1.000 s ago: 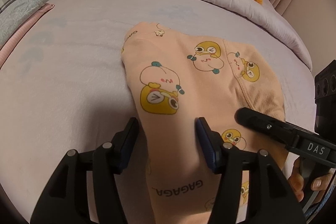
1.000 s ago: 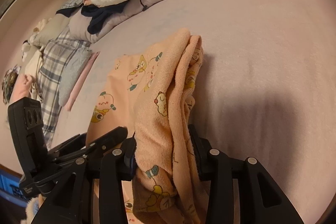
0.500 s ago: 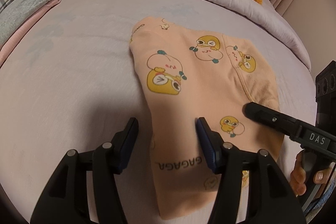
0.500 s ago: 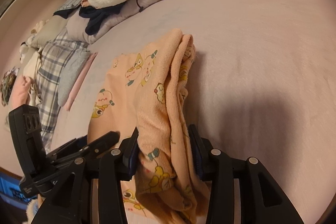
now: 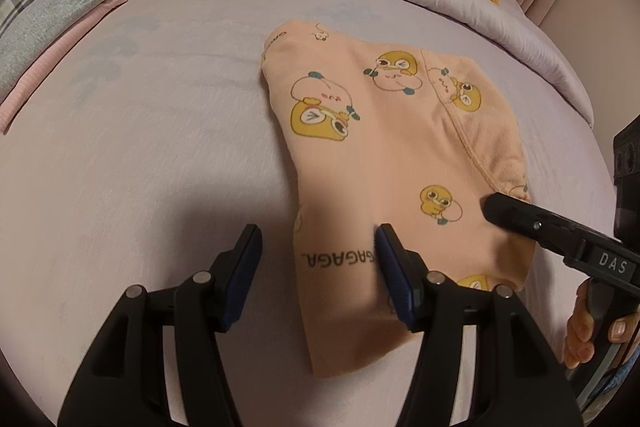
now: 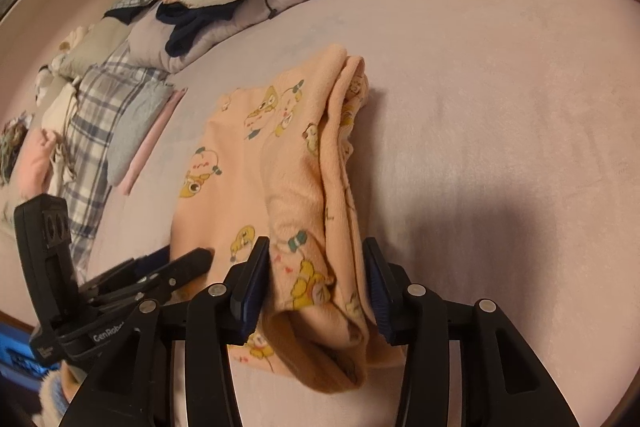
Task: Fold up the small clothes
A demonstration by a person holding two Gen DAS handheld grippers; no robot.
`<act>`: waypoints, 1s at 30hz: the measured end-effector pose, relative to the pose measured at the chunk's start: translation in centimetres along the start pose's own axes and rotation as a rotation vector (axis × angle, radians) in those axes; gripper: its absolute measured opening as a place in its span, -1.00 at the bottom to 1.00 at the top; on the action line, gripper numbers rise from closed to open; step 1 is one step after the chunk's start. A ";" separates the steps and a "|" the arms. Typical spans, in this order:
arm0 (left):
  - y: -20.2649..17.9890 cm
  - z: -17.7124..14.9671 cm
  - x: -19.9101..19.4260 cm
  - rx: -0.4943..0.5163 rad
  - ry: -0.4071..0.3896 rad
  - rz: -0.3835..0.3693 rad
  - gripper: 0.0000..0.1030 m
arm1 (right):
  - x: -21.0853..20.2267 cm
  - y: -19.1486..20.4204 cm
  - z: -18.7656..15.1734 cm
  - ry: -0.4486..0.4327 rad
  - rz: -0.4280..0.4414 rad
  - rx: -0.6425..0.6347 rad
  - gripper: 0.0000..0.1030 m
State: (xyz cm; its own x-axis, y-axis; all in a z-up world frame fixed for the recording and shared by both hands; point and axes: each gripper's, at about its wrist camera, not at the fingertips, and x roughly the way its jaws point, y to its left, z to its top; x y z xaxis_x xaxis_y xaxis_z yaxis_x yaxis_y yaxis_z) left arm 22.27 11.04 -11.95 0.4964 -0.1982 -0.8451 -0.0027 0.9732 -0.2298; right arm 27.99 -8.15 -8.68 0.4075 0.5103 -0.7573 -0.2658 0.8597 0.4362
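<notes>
My right tongs (image 6: 316, 279) are opening around the raised fold of the peach cartoon-print garment (image 5: 392, 155), which lies folded on the lilac bed (image 5: 140, 147). The cloth stands between the pads, loosely, so I judge the grip is letting go. My left tongs (image 5: 316, 259) are open too and opening a little, their right pad on the printed hem and nothing pinched. The risk: if that thick fold springs back as I release, the layers could slump sideways and undo the fold. A pad could also drag the fleece along. Compared with a second ago, the garment sits farther from my left tongs, and the bundle in my right has sagged lower.
</notes>
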 end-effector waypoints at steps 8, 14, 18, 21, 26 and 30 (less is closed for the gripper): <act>-0.2 -1.0 -0.3 0.014 0.004 0.011 0.21 | -0.4 0.4 -0.8 0.005 -0.027 -0.039 -0.10; -0.4 -1.7 -0.2 0.023 0.015 0.028 0.24 | 0.3 1.3 -1.8 0.030 -0.095 -0.111 -0.09; -0.8 -2.2 -0.9 0.031 0.022 0.039 0.24 | -0.2 1.9 -2.1 0.028 -0.131 -0.137 -0.09; -1.2 -2.7 -2.0 0.039 0.017 0.043 0.24 | -1.2 2.4 -2.8 0.020 -0.160 -0.167 -0.09; -2.4 -4.2 -4.8 0.047 -0.004 0.060 0.63 | -3.3 3.3 -4.1 0.002 -0.150 -0.214 -0.09; -3.1 -5.4 -7.2 0.064 -0.030 0.064 0.77 | -5.7 4.8 -5.9 -0.039 -0.154 -0.265 0.32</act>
State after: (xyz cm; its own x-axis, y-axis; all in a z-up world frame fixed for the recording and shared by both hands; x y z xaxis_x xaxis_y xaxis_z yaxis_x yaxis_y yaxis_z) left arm 14.03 8.79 -7.77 0.5227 -0.1328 -0.8421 0.0196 0.9894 -0.1439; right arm 19.23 -7.13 -5.12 0.4926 0.3797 -0.7830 -0.4147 0.8935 0.1723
